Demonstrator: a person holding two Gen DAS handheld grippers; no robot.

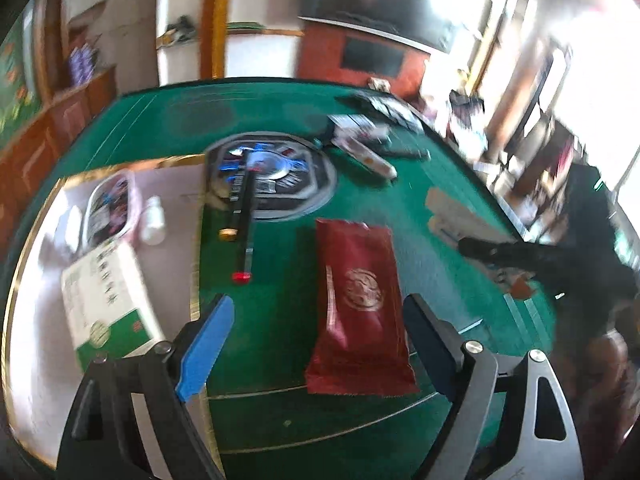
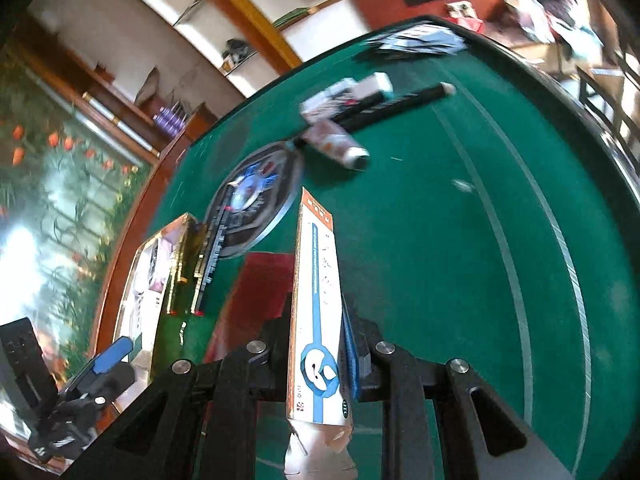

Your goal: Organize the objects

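Observation:
A dark red foil packet (image 1: 360,308) lies flat on the green felt table (image 1: 280,120), between the fingers of my left gripper (image 1: 320,344), which is open and just above it. My right gripper (image 2: 316,328) is shut on a slim white, blue and orange box (image 2: 318,312), held upright on edge above the table; the red packet (image 2: 256,284) shows behind it. In the left wrist view the right gripper (image 1: 480,250) appears at the right with the box (image 1: 452,212). A white tube (image 2: 336,144), a black pen (image 2: 400,104) and small boxes lie farther off.
A white tray (image 1: 36,280) at the left holds a green-and-white box (image 1: 108,304), a small white bottle (image 1: 154,220) and a pink-rimmed container (image 1: 110,208). A round centre console (image 1: 272,176) with a black stick (image 1: 240,216) across it sits mid-table. Dark cards (image 2: 416,42) lie at the far edge.

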